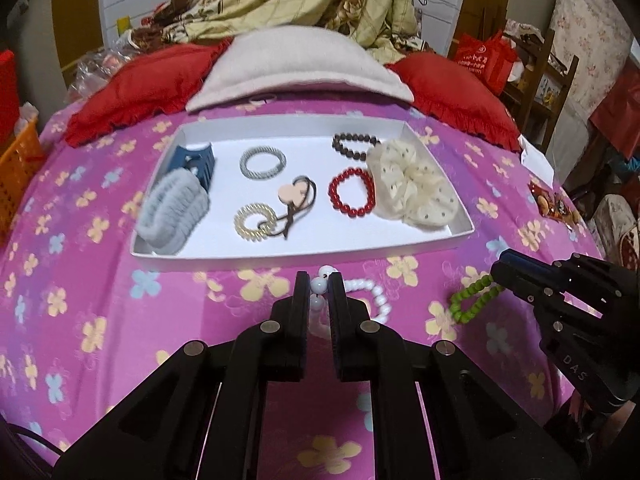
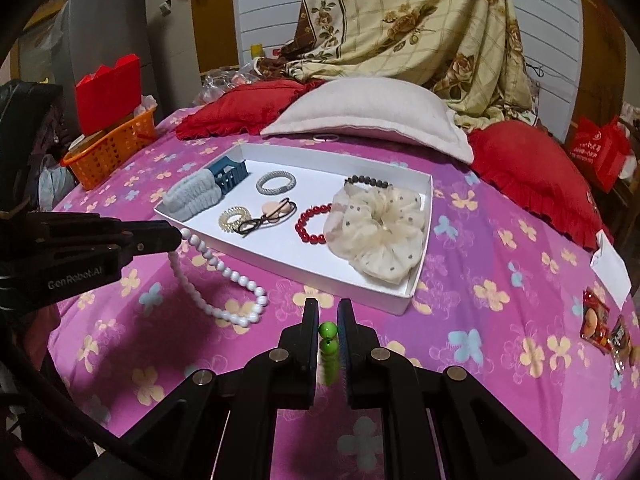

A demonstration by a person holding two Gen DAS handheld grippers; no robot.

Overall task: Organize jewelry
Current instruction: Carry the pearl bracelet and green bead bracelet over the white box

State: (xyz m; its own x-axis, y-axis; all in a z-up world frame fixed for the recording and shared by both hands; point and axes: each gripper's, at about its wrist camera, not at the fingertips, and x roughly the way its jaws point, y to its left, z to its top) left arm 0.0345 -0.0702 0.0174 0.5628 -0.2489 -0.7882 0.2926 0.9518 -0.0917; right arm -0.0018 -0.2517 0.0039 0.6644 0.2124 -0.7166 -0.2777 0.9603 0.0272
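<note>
My left gripper [image 1: 319, 286] is shut on a white bead bracelet [image 1: 370, 294], whose far end rests on the pink bedspread just in front of the white tray [image 1: 304, 256]. In the right wrist view the left gripper [image 2: 178, 236] holds that bracelet [image 2: 224, 276] by one end. My right gripper [image 2: 328, 320] is shut on a green bead bracelet [image 2: 329, 344]; it also shows in the left wrist view [image 1: 474, 298] at the right gripper's tip [image 1: 500, 270]. The tray holds a red bead bracelet [image 1: 352, 192], a dark bead bracelet [image 1: 352, 146], scrunchies and hair ties.
Red cushions [image 1: 140, 92] and a pale pillow [image 1: 296, 68] lie behind the tray. An orange basket [image 2: 112, 148] stands at the bed's left edge. Snack packets [image 2: 604, 324] and a white paper [image 2: 612, 268] lie at the right.
</note>
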